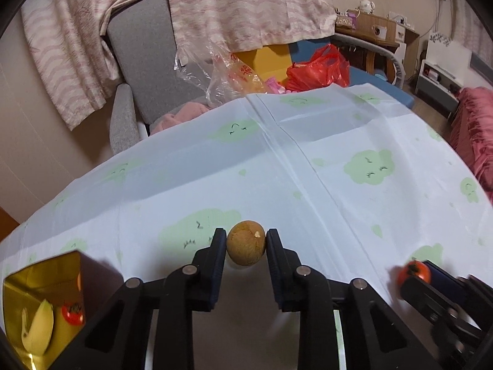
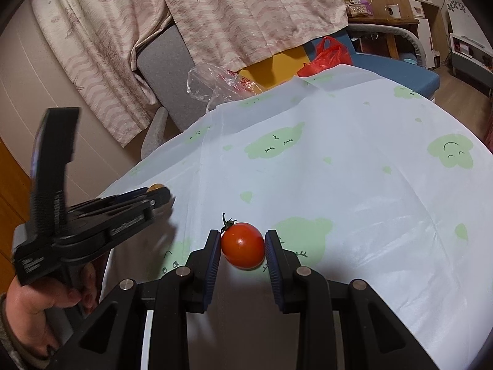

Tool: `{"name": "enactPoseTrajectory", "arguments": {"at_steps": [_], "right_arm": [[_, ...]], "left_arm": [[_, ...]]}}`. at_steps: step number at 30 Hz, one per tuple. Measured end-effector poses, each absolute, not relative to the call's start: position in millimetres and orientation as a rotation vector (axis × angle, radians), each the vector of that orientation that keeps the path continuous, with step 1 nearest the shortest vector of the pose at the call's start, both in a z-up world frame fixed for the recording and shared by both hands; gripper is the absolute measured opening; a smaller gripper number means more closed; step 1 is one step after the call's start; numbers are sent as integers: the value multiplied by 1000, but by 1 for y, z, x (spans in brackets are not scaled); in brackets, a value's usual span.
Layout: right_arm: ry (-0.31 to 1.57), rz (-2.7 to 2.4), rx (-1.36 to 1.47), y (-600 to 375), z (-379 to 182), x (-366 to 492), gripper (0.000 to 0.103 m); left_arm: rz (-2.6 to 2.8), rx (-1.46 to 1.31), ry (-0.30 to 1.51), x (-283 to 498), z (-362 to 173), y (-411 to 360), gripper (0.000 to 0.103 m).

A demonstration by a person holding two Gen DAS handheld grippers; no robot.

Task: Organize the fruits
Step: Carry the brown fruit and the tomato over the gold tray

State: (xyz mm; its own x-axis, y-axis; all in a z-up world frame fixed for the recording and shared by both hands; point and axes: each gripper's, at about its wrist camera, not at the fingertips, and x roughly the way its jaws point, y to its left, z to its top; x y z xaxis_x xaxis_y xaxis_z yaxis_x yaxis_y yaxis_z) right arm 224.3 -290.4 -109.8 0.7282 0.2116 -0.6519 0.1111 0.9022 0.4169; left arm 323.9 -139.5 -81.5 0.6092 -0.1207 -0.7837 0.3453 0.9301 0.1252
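A small brown fruit (image 1: 246,243) is gripped by the left tool (image 1: 246,246), a cherry tomato (image 2: 243,245) by the right tool (image 2: 243,248), both near-centre on the table (image 1: 308,169). Each should be lifted gently & carried to the gold box (image 1: 18,302), near left, w/o squeezing.

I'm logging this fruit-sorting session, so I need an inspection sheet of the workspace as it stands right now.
Surface: table under a pale cloth with green cloud prints, creased down the middle.
Job's things: a round brown fruit and a cherry tomato, each held in a gripper; a gold box at the near left edge holds a banana and another tomato.
Clutter: clear plastic bag and red plastic bag beyond the far edge.
Grippers: left hand-held gripper shut on the brown fruit; right hand-held gripper shut on the cherry tomato.
Cables: wall cord far right.
Surroundings: grey chair, draped curtain, wooden desk.
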Motion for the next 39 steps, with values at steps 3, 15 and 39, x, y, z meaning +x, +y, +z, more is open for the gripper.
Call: {"name": "enactPoseTrajectory", "arguments": {"at_steps": [3,15,39], "right_arm": [[764,51,448,-290,-110,225,30],[657,22,369,-281,-85,201,30],[700,127,369,-203,-58,134,30]], "left_arm": [[-286,247,869,309,-73,-136,27],[-341,105,831,249,-34,-97,27],[-218,13,742,153,0,6,27]]}}
